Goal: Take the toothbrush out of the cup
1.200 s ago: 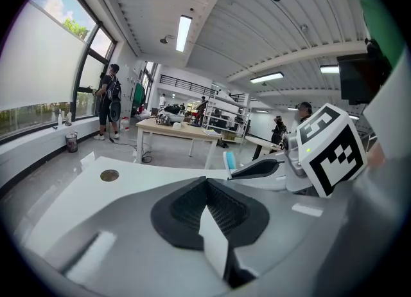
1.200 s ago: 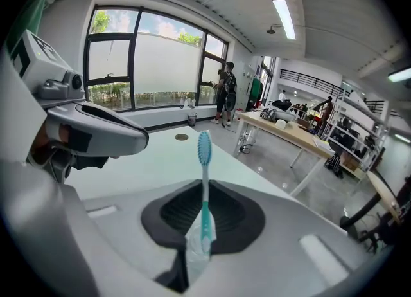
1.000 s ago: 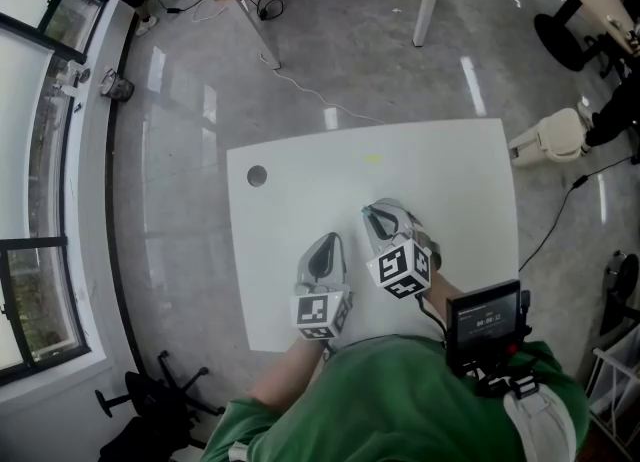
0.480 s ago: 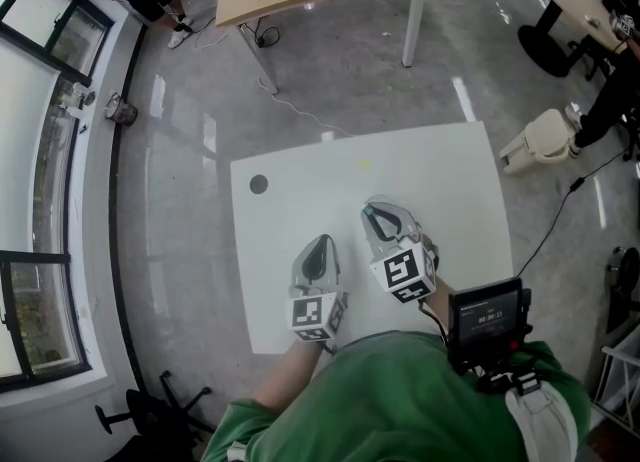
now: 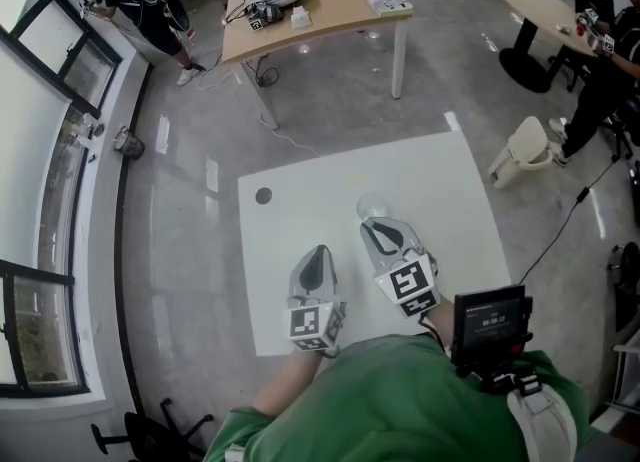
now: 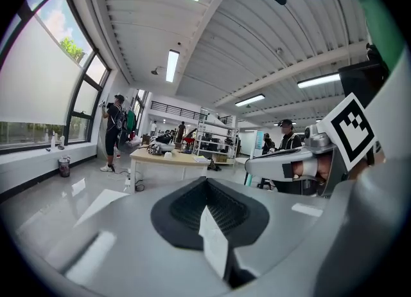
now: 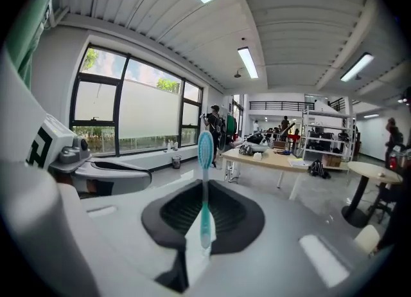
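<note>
In the right gripper view a teal toothbrush [image 7: 205,180] stands upright, its handle pinched in my right gripper [image 7: 204,228], which is shut on it; the bristle head points up. In the head view that right gripper [image 5: 381,234] hovers over the white table [image 5: 440,200], its tip just short of a clear cup [image 5: 372,207]. The toothbrush is too small to make out there. My left gripper [image 5: 318,261] sits to the left, apart from the cup. Its jaws [image 6: 209,215] are shut with nothing between them.
A dark round hole [image 5: 263,195] marks the table's far left corner. Beyond the table stand a wooden desk [image 5: 310,5] with gear on it, a round table [image 5: 540,0] and a pale stool [image 5: 525,145]. People stand near the window and at the far right.
The head camera has tilted up and shows more of the room. The clear cup now shows just past the right gripper's tip. Both grippers have hardly shifted over the table.
</note>
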Tool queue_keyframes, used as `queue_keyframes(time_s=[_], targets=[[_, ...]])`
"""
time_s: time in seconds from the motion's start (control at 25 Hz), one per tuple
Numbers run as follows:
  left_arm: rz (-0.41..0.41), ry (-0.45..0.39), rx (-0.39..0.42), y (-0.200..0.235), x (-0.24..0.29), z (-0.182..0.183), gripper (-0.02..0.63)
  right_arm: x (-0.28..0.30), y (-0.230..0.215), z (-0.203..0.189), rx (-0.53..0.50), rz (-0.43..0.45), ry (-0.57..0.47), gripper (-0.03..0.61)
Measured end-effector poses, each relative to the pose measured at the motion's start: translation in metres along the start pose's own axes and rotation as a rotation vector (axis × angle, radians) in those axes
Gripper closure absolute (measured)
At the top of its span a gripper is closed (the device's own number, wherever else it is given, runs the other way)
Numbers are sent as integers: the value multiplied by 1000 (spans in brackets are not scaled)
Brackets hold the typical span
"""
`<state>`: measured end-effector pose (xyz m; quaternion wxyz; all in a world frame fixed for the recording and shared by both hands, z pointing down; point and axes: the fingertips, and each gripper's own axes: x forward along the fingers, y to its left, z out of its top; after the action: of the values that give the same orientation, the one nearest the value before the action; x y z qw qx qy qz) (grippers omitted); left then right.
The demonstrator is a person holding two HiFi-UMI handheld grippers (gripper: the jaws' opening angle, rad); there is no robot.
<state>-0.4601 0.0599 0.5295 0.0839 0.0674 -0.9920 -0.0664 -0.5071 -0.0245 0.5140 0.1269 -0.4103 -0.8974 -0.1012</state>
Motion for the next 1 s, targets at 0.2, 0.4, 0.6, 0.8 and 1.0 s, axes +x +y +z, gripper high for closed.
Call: queue_keyframes(time_s=[0.2, 0.4, 0.6, 0.8, 1.0], targets=[[-40, -69, 24, -17, -41, 10, 607, -44, 30, 2, 37, -18, -38, 549], [-61, -101, 33, -25, -49, 21, 607, -58, 34, 10, 79, -26, -76, 549], [-75, -121, 40, -31, -83, 25, 607, -84, 58, 8, 108, -36, -94, 549], [-107, -119, 38, -42, -134, 29, 607, -121, 98, 3, 141, -54, -102, 549], [-136, -123, 49, -53, -166, 18, 607, -153, 122, -7, 156, -77, -114, 549]])
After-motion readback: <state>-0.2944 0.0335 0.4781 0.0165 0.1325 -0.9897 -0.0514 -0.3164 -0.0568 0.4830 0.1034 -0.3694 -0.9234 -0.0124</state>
